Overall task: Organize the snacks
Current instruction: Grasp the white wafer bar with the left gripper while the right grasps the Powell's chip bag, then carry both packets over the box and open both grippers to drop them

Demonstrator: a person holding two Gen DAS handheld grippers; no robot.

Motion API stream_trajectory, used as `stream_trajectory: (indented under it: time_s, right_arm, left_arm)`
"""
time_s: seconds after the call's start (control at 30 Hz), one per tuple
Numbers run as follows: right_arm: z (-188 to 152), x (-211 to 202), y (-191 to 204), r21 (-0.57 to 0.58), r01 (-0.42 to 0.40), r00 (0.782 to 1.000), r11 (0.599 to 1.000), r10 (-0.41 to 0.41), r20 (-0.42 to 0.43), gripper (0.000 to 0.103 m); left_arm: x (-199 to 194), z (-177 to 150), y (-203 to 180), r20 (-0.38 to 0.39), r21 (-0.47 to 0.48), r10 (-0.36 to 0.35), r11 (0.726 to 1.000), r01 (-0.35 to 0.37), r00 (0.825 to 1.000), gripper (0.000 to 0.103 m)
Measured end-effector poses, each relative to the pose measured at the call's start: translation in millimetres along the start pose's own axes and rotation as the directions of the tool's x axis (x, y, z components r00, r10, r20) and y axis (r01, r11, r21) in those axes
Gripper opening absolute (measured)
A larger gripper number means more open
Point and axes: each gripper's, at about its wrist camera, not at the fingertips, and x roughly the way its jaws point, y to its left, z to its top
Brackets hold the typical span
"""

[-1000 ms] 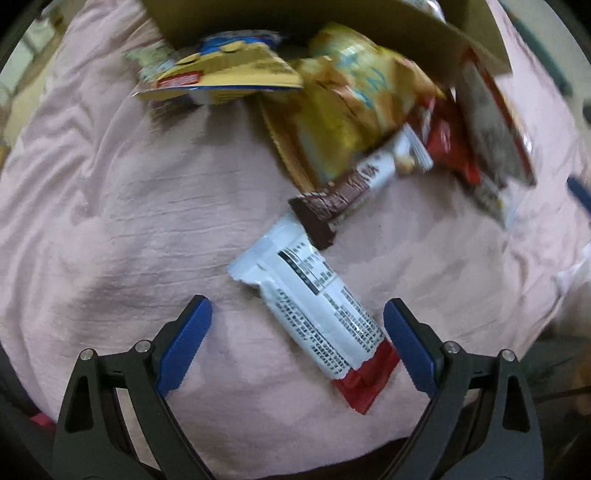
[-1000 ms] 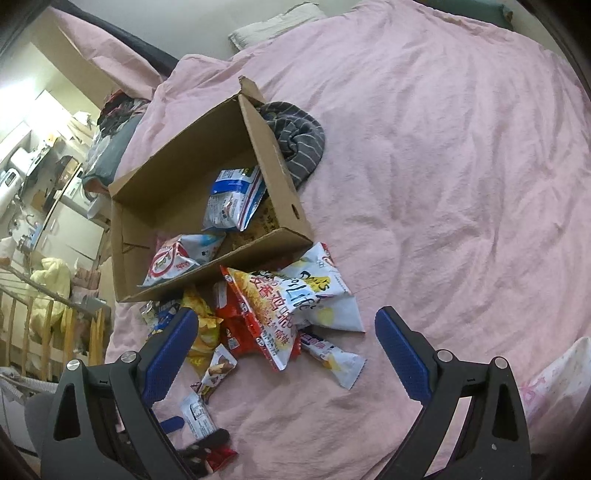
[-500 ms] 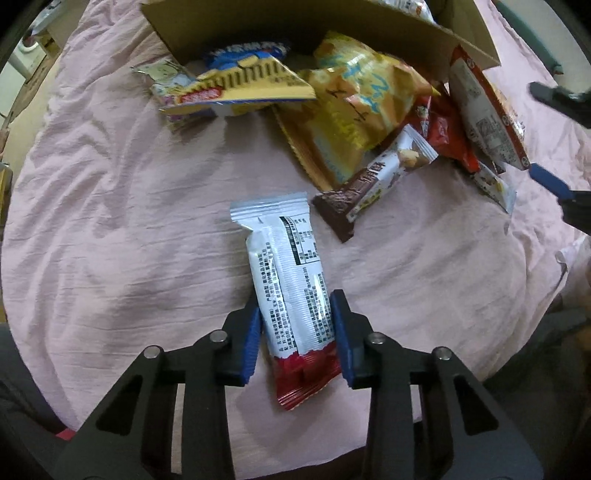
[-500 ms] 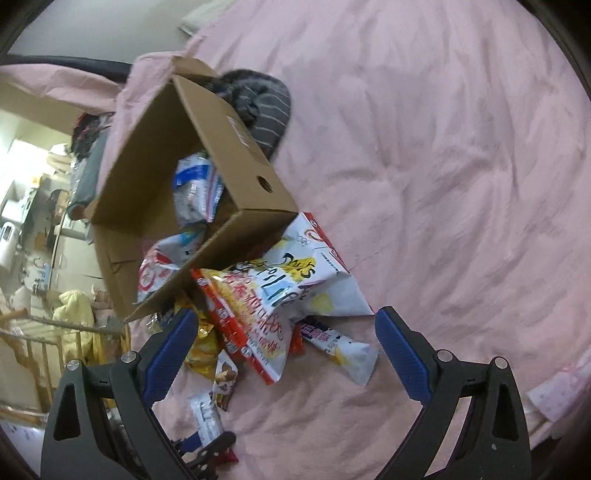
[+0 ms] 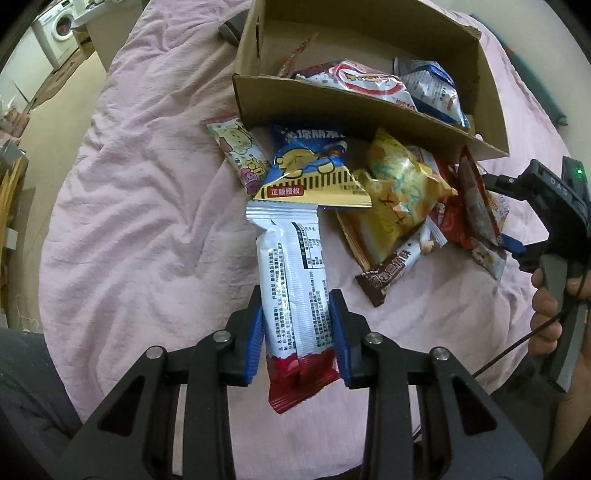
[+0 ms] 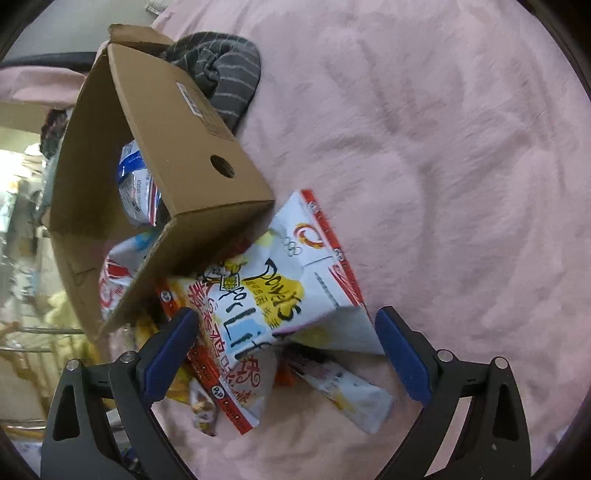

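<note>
My left gripper (image 5: 295,295) grips a white snack bar (image 5: 291,258) with a red end, its blue pads pressing both sides while the jaws are still closing. The bar hangs above the pink bedspread, pointing at the open cardboard box (image 5: 332,99), which holds several snack bags. Loose snacks lie in front of the box: a blue bag (image 5: 314,162), a yellow bag (image 5: 399,192) and a brown bar (image 5: 391,273). My right gripper (image 6: 286,314) is open just above a large white and red bag (image 6: 295,280) leaning on the box (image 6: 192,147).
A grey striped cloth (image 6: 225,74) lies behind the box. A small white bar (image 6: 347,391) sits near my right fingers. Pink bedspread (image 6: 443,147) stretches to the right. The bed edge and a room floor with a washing machine (image 5: 62,26) show at the left.
The left jaws went from wide open to gripping the white bar, then lifted it toward the box. The right gripper sank closer to the snack pile and rolled.
</note>
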Motion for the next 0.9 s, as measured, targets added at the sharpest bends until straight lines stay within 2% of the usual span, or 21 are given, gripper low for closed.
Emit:
stream_trajectory:
  time_s: [0.1, 0.17, 0.27, 0.43, 0.9]
  right_arm:
    - [-3.8, 0.1, 4.2, -0.047, 0.020, 1.000, 0.999, -0.020, 0.002, 0.086]
    - [-7.2, -4.9, 10.0, -0.089, 0.035, 0.999, 0.995, -0.033, 0.014, 0.070]
    - [-11.9, -13.5, 12.4, -0.115, 0.035, 0.999, 0.993, -0.031, 0.039, 0.059]
    - [-23.1, -31.3, 6.5, -0.120, 0.017, 0.999, 0.993, -0.011, 0.052, 0.054]
    - [-56.5, -80.8, 7.2, -0.176, -0.042, 0.987, 0.983, 0.068, 0.145, 0.049]
  left_arm:
    - [5.1, 3.9, -6.6, 0.012, 0.005, 0.025, 1.000, -0.025, 1.000, 0.029]
    - [5.0, 1.3, -6.6, 0.018, 0.005, 0.028, 1.000, -0.028, 0.999, 0.029]
    - [3.7, 0.9, -2.5, 0.030, 0.001, 0.039, 0.999, -0.039, 0.999, 0.029]
    - [5.9, 4.6, 2.4, 0.042, -0.014, 0.052, 0.999, -0.051, 0.998, 0.029]
    - [4.5, 7.3, 3.0, 0.087, -0.014, 0.098, 0.995, -0.097, 0.991, 0.029]
